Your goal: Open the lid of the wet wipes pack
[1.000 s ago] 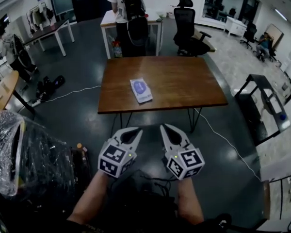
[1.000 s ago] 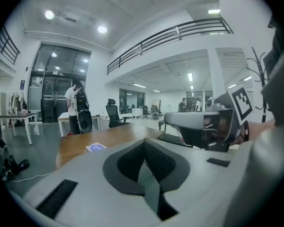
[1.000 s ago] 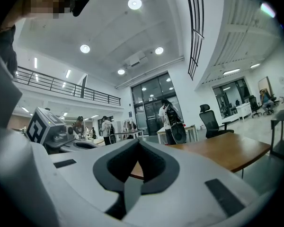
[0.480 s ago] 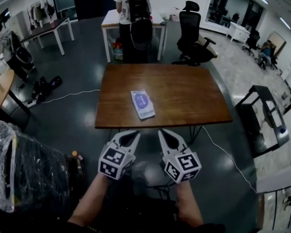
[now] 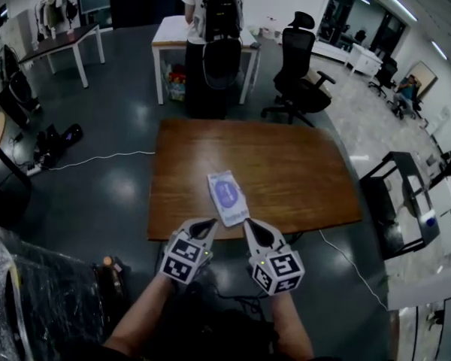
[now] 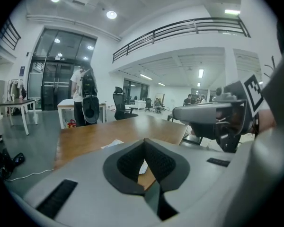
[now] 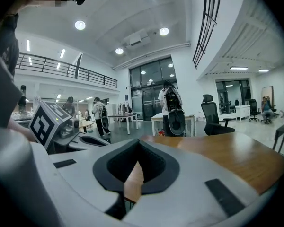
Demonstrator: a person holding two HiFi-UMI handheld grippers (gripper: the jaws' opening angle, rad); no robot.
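My left hand-held gripper (image 5: 209, 222) and right hand-held gripper (image 5: 249, 222) are closed, empty. I'd pin the pack (image 5: 233, 210) with one and open the other onto the lid (image 5: 226, 192).

The counter (image 5: 286, 164) carries only the pack of wipes (image 5: 227, 196), which lies close to the near edge, with open wood on both its sides and a broad clear stretch behind it. The left tool (image 5: 208, 222) and the right tool (image 5: 249, 225), both with jaws together, sit at that near edge on either side of the pack's near end, and the way between them and it is free. An office chair (image 5: 301, 74) and a person (image 5: 214, 13) at a white table (image 5: 173, 32) stand beyond the far edge, well apart.
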